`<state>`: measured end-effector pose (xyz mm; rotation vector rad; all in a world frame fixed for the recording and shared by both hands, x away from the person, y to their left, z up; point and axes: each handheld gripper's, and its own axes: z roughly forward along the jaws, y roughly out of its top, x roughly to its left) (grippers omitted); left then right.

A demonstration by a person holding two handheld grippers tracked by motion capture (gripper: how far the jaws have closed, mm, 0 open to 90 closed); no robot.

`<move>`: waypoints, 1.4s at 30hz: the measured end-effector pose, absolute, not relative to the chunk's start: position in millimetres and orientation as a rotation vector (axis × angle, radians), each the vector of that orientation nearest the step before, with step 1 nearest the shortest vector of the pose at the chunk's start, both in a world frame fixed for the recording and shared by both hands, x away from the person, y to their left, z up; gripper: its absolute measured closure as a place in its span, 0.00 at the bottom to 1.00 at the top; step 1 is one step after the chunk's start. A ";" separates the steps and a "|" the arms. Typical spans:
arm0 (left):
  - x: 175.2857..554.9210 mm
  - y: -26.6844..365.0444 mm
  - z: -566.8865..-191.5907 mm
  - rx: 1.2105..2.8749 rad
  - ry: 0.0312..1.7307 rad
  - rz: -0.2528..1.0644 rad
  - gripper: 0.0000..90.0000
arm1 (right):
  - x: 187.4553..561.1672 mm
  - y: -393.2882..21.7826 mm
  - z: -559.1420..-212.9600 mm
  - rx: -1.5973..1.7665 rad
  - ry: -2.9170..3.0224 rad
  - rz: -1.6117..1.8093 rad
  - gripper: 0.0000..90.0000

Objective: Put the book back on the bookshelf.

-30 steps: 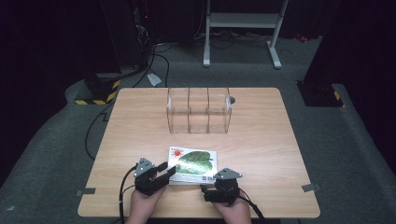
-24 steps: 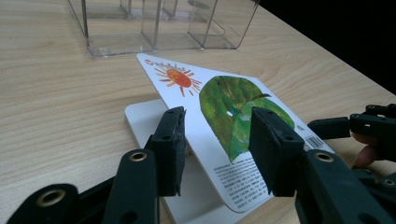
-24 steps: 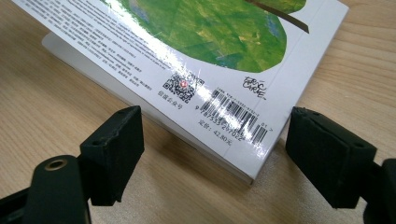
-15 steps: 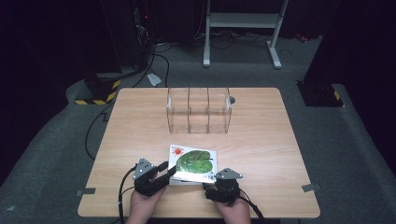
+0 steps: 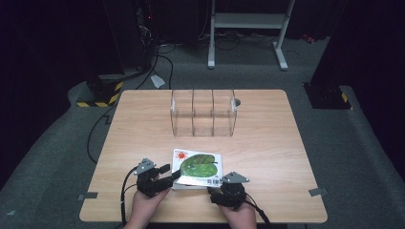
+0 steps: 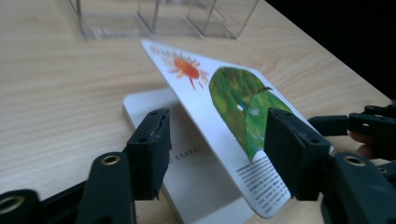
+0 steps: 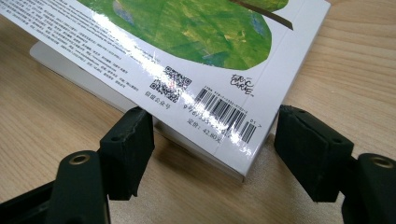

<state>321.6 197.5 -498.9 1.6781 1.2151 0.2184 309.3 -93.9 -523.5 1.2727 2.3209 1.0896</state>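
Note:
A white picture book (image 5: 198, 164) with a green leaf and a red sun on its cover lies near the table's front edge. In the left gripper view its cover (image 6: 224, 88) is tilted up off a white page (image 6: 201, 191). My left gripper (image 5: 168, 174) is at the book's left side. Its own view shows it open (image 6: 215, 149), one jaw under the raised cover and the other in front of it. My right gripper (image 5: 217, 187) is open at the near right corner (image 7: 212, 158), its jaws either side of the barcode on the book (image 7: 196, 37).
A clear acrylic organizer (image 5: 203, 112) with three compartments stands upright at the back middle of the wooden table (image 5: 143, 129), also seen beyond the book (image 6: 163, 18). A small grey disc (image 5: 237, 101) lies beside it. Cables and a black-and-yellow striped box (image 5: 102, 90) are on the floor behind.

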 end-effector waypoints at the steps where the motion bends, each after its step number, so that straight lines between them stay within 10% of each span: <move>1: 324.4 197.7 -500.2 1.675 1.222 0.202 0.43 | 309.4 -94.3 -523.5 1.276 2.323 1.093 0.32; 42: 334.1 183.3 -498.2 1.916 1.024 0.308 0.69 | 304.8 -106.7 -521.3 1.303 2.330 1.218 0.31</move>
